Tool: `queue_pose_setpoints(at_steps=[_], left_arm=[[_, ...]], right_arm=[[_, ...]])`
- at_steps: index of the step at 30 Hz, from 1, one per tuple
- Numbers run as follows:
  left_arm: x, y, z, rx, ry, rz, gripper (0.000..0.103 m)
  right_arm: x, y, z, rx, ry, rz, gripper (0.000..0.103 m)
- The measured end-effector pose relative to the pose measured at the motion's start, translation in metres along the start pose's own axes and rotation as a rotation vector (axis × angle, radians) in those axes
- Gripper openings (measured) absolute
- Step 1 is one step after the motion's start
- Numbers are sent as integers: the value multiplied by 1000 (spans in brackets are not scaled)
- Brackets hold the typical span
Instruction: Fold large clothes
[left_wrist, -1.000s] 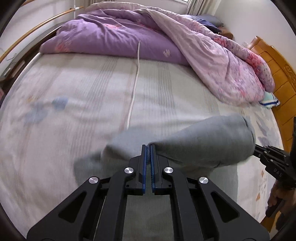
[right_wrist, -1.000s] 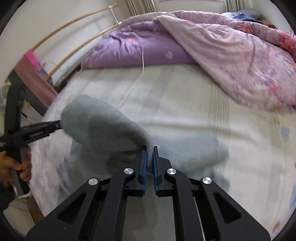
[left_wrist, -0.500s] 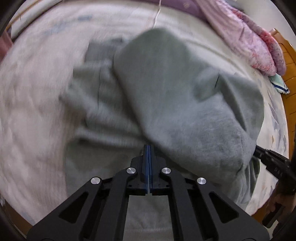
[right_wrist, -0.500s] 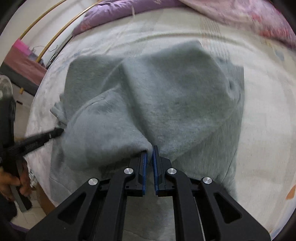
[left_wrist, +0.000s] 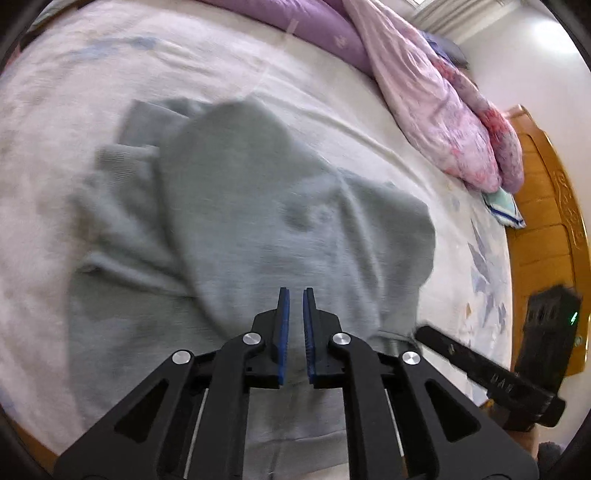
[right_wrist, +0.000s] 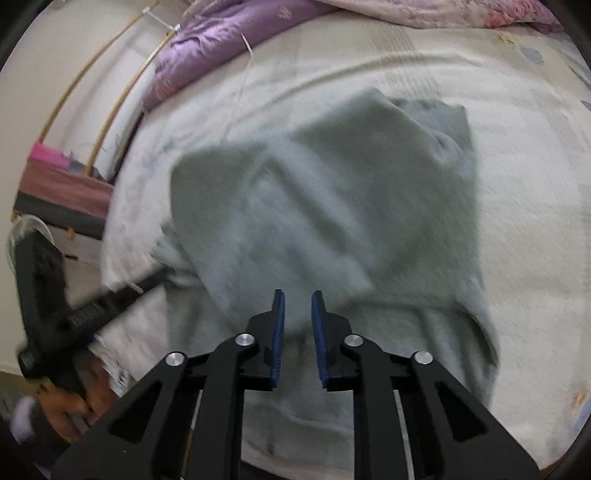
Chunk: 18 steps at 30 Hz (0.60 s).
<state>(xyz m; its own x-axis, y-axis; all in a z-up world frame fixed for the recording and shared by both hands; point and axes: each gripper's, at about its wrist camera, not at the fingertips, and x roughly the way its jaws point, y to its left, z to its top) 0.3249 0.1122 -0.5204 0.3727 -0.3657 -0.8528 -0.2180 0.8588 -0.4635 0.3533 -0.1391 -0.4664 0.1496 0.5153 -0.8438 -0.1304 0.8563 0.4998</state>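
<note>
Grey fleece sweatshirt (left_wrist: 280, 221) lies folded over itself in the centre of both views, on the pale patterned bedsheet (left_wrist: 92, 74) – top layer doubled across the lower one, a ribbed edge sticking out at left of the left-wrist frame.

Left gripper (left_wrist: 294, 295): blue pads slightly parted, jaws have just been opening, nothing pinched between them, cloth lies below. Right gripper (right_wrist: 297, 297): pads a bit wider apart, also just been opening, gap empty, sweatshirt (right_wrist: 332, 221) underneath.

Around:
- crumpled purple and pink floral duvet (left_wrist: 424, 92) heaped along the upper right of the left-wrist frame, apart from the sweatshirt
- orange wooden headboard (left_wrist: 546, 221) at right edge
- thin white cord (right_wrist: 245, 48) running down from the duvet in the upper part of the right-wrist frame
- curved bamboo-coloured rails (right_wrist: 110, 74) at upper left

In the right-wrist view the other gripper's black finger touches the sweatshirt's left edge – the person's hand (right_wrist: 74, 406) holds its handle at lower left.
</note>
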Motion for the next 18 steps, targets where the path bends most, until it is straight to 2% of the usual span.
queue_pose_setpoints(at_steps=[1, 3, 5, 6, 7, 9, 11, 16, 17, 18], left_arm=[[10, -5, -1, 17, 15, 6, 8], [42, -11, -8, 36, 97, 28, 8], [64, -11, -20, 41, 166, 75, 8], [76, -7, -31, 37, 210, 112, 8], [81, -3, -38, 23, 226, 126, 8], [84, 4, -51, -2, 230, 137, 8], [83, 7, -54, -26, 220, 136, 8], [84, -1, -50, 9, 243, 158, 8], [83, -3, -47, 15, 257, 156, 11], [84, -11, -40, 15, 270, 151, 13]], right_arm=[[14, 4, 9, 5, 9, -3, 12], [33, 2, 15, 21, 29, -10, 12], [64, -5, 11, 45, 106, -66, 12], [82, -13, 3, 67, 173, -98, 12], [90, -20, -5, 87, 209, -119, 11], [100, -34, -25, 119, 235, -125, 0], [95, -41, -37, 139, 206, -97, 0], [95, -30, -25, 112, 253, -133, 0], [90, -26, -20, 110, 254, -127, 0], [82, -22, -15, 108, 237, -104, 7]])
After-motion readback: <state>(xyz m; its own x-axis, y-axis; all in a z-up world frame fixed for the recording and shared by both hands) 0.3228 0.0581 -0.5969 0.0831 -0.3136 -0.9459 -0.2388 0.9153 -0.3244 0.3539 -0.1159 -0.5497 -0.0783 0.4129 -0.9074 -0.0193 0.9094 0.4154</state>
